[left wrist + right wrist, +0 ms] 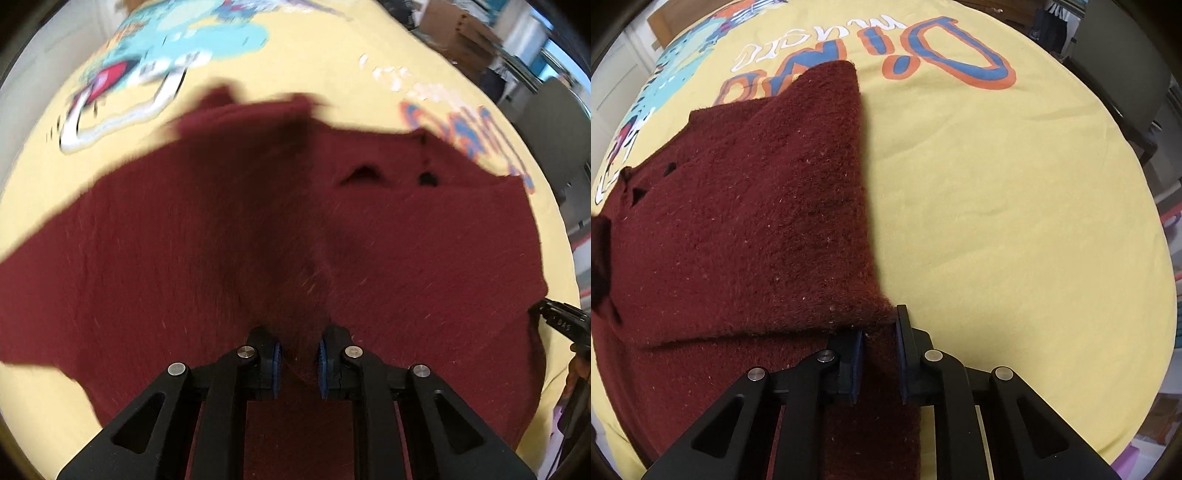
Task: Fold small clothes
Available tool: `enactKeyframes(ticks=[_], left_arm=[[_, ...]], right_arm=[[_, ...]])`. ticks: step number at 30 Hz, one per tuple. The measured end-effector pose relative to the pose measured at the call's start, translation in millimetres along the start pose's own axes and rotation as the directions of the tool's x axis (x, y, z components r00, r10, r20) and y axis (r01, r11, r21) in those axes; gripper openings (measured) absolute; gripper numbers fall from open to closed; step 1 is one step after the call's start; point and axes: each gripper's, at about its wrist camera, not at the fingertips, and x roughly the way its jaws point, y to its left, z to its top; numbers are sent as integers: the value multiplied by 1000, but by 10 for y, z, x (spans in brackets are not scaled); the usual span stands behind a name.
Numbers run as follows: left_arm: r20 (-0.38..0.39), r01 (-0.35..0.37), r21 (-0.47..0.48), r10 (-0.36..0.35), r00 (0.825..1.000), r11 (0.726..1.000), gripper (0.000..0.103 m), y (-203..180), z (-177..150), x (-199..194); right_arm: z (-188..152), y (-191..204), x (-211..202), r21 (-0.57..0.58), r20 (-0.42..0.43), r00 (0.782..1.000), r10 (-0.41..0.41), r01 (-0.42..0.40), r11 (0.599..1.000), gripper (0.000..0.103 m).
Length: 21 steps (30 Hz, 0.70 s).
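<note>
A small dark red knit garment point(184, 236) lies spread on a yellow printed cloth point(314, 62). My left gripper point(298, 360) is shut on a pinched ridge of the garment's near part, fabric bunched between its blue pads point(275, 363). My right gripper point(878, 354) is shut on the garment point(738, 221) at its right edge, where a top layer is folded over a lower layer. The right gripper's finger also shows at the right edge of the left wrist view point(557, 319). The left view is blurred.
The yellow cloth point(1015, 221) has blue-and-orange lettering point(942, 51) and a cartoon print point(155, 55) at the far side. Cardboard boxes point(461, 33) and a dark chair point(1145, 110) stand beyond the table edge.
</note>
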Motion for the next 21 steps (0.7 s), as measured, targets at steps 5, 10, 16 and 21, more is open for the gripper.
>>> enactKeyframes(ticks=[5, 10, 16, 21], left_arm=[[-11, 31, -56, -32, 999, 998, 25, 99, -54, 35], [-39, 7, -96, -11, 999, 995, 49, 230, -51, -8], [-62, 1, -116, -8, 998, 993, 80, 455, -165, -145], [-25, 1, -157, -5, 1000, 988, 102, 760, -199, -342]], right_arm=[[129, 107, 77, -11, -9, 1000, -7, 7, 1000, 15], [151, 112, 76, 0, -7, 1000, 7, -7, 1000, 16], [106, 159, 49, -27, -14, 1000, -5, 4, 1000, 25], [54, 213, -19, -54, -10, 999, -39, 38, 998, 54]])
